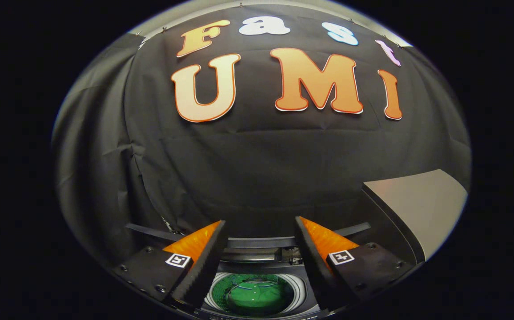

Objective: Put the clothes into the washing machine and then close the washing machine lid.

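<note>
**Open claw held above the washer, green clothes already in the drum**

We see the gripper (260,231) held with its two fingers spread wide apart, nothing between them and nothing touching either pad. Each finger (203,262) tapers to a point aimed at the far wall, and each carries a small square marker on its outer block.

Low in the gap between the fingers, near us, sits the washing machine (257,306). We look down into its round drum, which has a pale ring for a rim. Inside the drum lie the clothes (259,297), a green bundle that fills most of the opening. The cloth looks crumpled, with a few lighter creases across it; we cannot tell how many pieces it is made of.

The washing machine lid (279,243) appears to stand raised at the far side of the drum, a dark curved band running left and right just beyond the fingertips, with what looks like a hinge block at its middle. We cannot make out its exact angle from here. The drum mouth is uncovered.

To the right, beyond the right finger, a grey slanted panel (417,204) with a dark edge rises toward the far right. Behind everything hangs the booth wall (257,169) of black cloth, creased along the left side.
</note>
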Tool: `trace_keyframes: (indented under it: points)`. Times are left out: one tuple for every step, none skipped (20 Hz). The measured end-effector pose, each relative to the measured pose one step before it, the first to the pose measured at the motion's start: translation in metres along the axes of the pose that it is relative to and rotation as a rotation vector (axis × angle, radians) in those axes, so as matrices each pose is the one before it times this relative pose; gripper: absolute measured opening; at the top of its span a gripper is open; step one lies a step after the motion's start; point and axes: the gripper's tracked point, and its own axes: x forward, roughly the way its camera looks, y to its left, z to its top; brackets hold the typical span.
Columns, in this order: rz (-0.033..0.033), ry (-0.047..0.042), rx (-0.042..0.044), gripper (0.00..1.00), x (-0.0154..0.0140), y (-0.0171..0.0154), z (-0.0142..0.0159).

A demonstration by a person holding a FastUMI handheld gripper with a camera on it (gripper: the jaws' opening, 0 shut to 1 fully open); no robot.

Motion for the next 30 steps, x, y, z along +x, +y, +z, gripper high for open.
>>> trace_keyframes:
  points:
    - [0.00505,-0.00887,0.00020,0.97,-0.00136,-0.00013,-0.00118]
    - [0.00399,-0.00611,-0.00052,0.97,-0.00229,-0.00003,-0.00212]
    - [0.00104,-0.00441,-0.00011,0.97,-0.00232,-0.00052,-0.00121]
    - [0.00154,-0.00664,-0.00463,0.97,-0.00157,0.00050,-0.00123]
    - [0.00536,-0.00771,-0.00422,0.97,-0.00149,0.00060,-0.00088]
    - [0.00325,-0.00803,0.00109,0.97,-0.00179,0.00116,0.00046]
    - [0.00217,-0.00596,0.00181,0.96,-0.00062,-0.00018,-0.00109]
    - [0.00190,-0.00687,0.00054,0.96,-0.00100,-0.00023,-0.00204]
    - [0.00127,-0.01072,-0.00173,0.96,-0.00097,-0.00050,-0.00045]
    - [0.00364,-0.01115,-0.00204,0.96,-0.00201,0.00051,-0.00060]
    - [0.00275,-0.01125,0.00026,0.96,-0.00102,0.00010,0.00016]
    - [0.00336,-0.00659,0.00171,0.96,-0.00077,0.00040,-0.00151]
    - [0.00276,-0.00683,-0.00228,0.96,-0.00087,-0.00051,-0.00140]
    - [0.00357,-0.00370,-0.00465,0.96,-0.00114,0.00065,-0.00017]
    - [0.00269,-0.00440,-0.00080,0.96,-0.00108,0.00031,-0.00099]
    - [0.00216,-0.00514,0.00150,0.96,-0.00019,0.00009,-0.00055]
    - [0.00250,-0.00353,0.00046,0.96,-0.00079,-0.00015,-0.00064]
    - [0.00176,-0.00605,0.00010,0.96,-0.00176,-0.00010,-0.00105]
    - [0.00274,-0.00037,-0.00062,0.96,-0.00141,0.00030,-0.00185]
    - [0.00379,-0.00168,-0.00048,0.96,-0.00076,0.00044,-0.00388]
    - [0.00478,0.00034,-0.00051,0.96,-0.00062,0.00030,-0.00296]
    - [0.00012,0.00954,-0.00008,0.96,-0.00158,-0.00011,-0.00699]
    - [-0.00263,0.04080,0.00616,0.97,-0.00035,-0.00224,-0.01752]
    - [-0.00111,0.04866,0.01721,0.97,-0.00476,-0.00179,-0.02155]
    - [0.00068,0.02252,0.01241,0.97,0.00006,-0.00194,-0.02080]
    - [-0.00833,0.02861,0.00793,0.97,0.00193,-0.00275,-0.01672]
    - [0.00237,0.01987,0.01381,0.97,0.00091,-0.00069,-0.01065]
    - [-0.00095,0.01199,0.00844,0.97,-0.00107,0.00028,-0.00582]
    - [-0.00324,0.01281,0.00056,0.98,0.00104,-0.00103,-0.00658]
    - [0.00097,0.00861,0.00357,0.98,-0.00020,-0.00028,-0.00396]
